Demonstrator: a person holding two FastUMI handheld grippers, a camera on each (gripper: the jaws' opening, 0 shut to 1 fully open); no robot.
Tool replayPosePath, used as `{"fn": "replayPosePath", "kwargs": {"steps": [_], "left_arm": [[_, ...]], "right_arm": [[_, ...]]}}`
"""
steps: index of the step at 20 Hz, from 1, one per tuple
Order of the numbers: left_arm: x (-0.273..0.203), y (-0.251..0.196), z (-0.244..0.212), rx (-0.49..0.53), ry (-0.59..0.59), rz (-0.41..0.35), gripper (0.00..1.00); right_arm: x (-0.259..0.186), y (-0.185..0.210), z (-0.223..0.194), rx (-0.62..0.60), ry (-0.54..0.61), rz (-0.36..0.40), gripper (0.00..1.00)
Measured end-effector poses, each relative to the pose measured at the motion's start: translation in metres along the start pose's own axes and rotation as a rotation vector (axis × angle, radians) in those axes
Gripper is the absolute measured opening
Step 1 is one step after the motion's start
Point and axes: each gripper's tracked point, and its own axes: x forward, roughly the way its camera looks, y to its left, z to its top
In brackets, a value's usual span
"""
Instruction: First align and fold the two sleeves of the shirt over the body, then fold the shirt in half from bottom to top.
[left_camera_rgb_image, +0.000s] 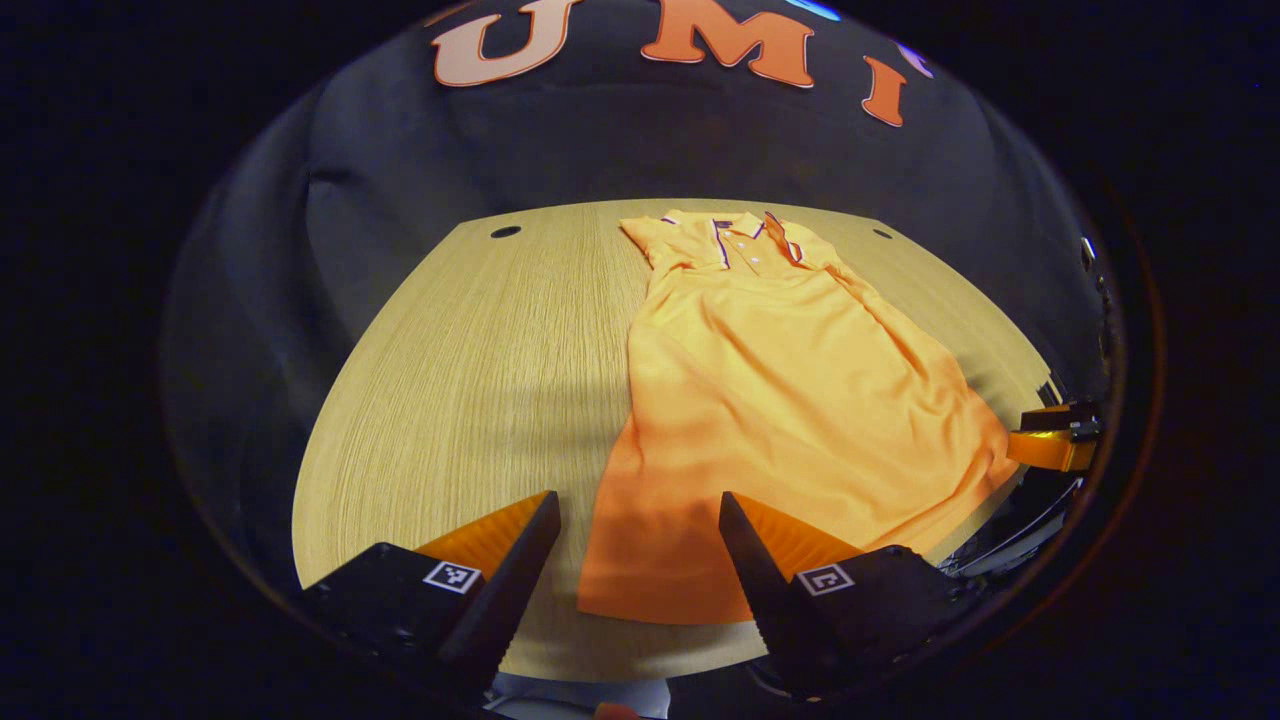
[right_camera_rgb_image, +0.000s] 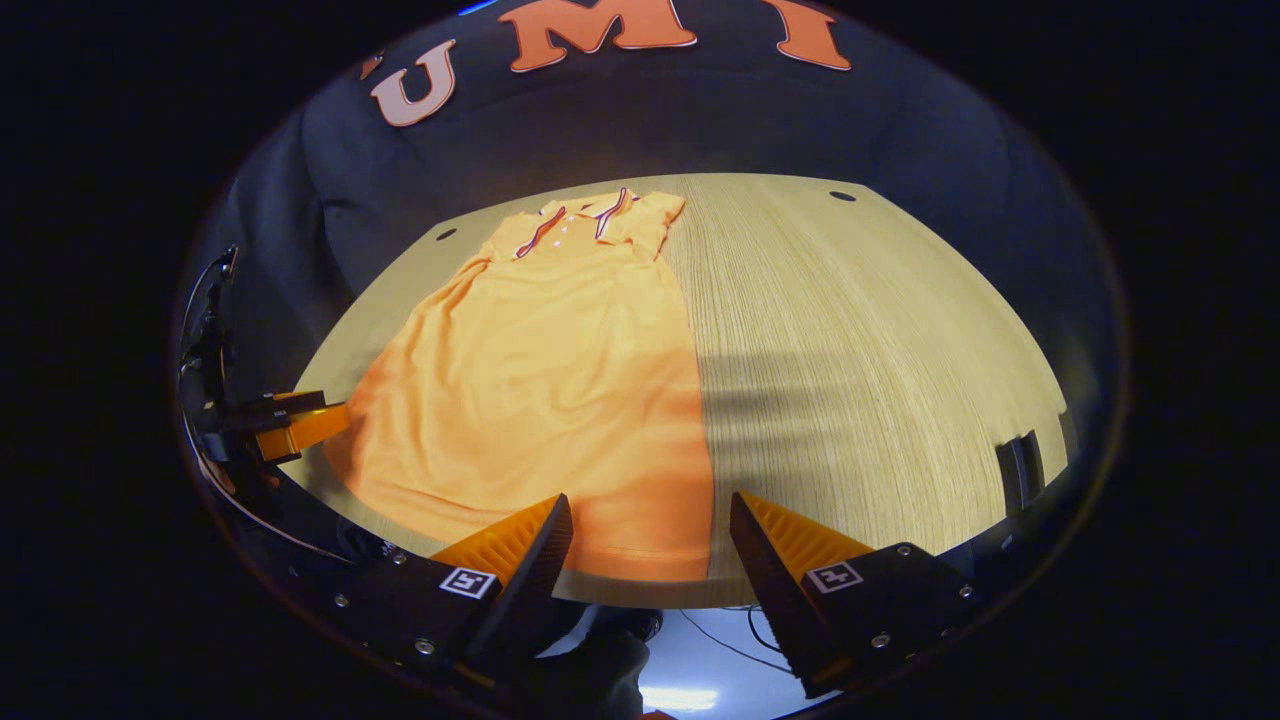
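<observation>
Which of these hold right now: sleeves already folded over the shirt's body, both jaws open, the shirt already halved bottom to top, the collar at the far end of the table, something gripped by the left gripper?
1. Both sleeves lie folded in over the shirt body. True, as far as the narrow outline shows.
2. Both grippers have open jaws. True: the left gripper and the right gripper both show a wide gap.
3. The shirt is already halved bottom to top. False: it lies at full length on the table.
4. The collar points to the far end. True.
5. The left gripper holds the hem. False: it hovers by the near hem, gripping nothing.
</observation>
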Motion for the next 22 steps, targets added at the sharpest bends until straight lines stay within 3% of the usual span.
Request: {"fn": "replayPosePath", "kwargs": {"steps": [2,8,11,12,14,15,16,19,20,21,22], "left_arm": [[0.004,-0.005,-0.020,0.048,0.029,-0.017,0.99],[0.007,-0.007,-0.015,0.020,-0.141,-0.029,0.98],[0.009,-0.018,-0.016,-0.004,-0.145,-0.022,0.96],[0.009,-0.022,-0.014,-0.004,-0.145,-0.018,0.79],[0.010,-0.033,-0.014,-0.004,-0.138,-0.021,0.48],[0.011,-0.035,-0.013,0.005,-0.131,-0.014,0.33],[0.012,-0.037,-0.014,0.007,-0.109,-0.011,0.32],[0.013,-0.044,-0.009,-0.051,-0.052,-0.026,0.30],[0.014,-0.046,-0.007,-0.049,-0.044,-0.021,0.06],[0.014,-0.046,-0.008,-0.039,-0.042,-0.021,0.05],[0.012,-0.047,-0.008,-0.031,-0.036,-0.023,0.05]], "right_arm": [[0.007,-0.003,-0.009,-0.011,0.024,-0.019,0.97],[0.015,-0.001,-0.009,-0.065,-0.005,-0.050,0.96],[0.017,-0.002,-0.009,-0.036,-0.027,-0.078,0.84],[0.017,-0.005,-0.007,-0.022,-0.032,-0.085,0.79],[0.019,-0.010,-0.007,0.033,-0.042,-0.116,0.54],[0.020,-0.009,-0.007,0.059,-0.042,-0.126,0.37],[0.019,-0.009,-0.008,0.064,-0.025,-0.133,0.26],[0.020,-0.006,-0.005,0.062,0.015,-0.121,0.23],[0.020,-0.005,-0.009,0.109,0.036,-0.120,0.23],[0.020,-0.004,-0.005,0.142,0.029,-0.109,0.04],[0.019,-0.003,-0.006,0.149,0.037,-0.099,0.05]]}}
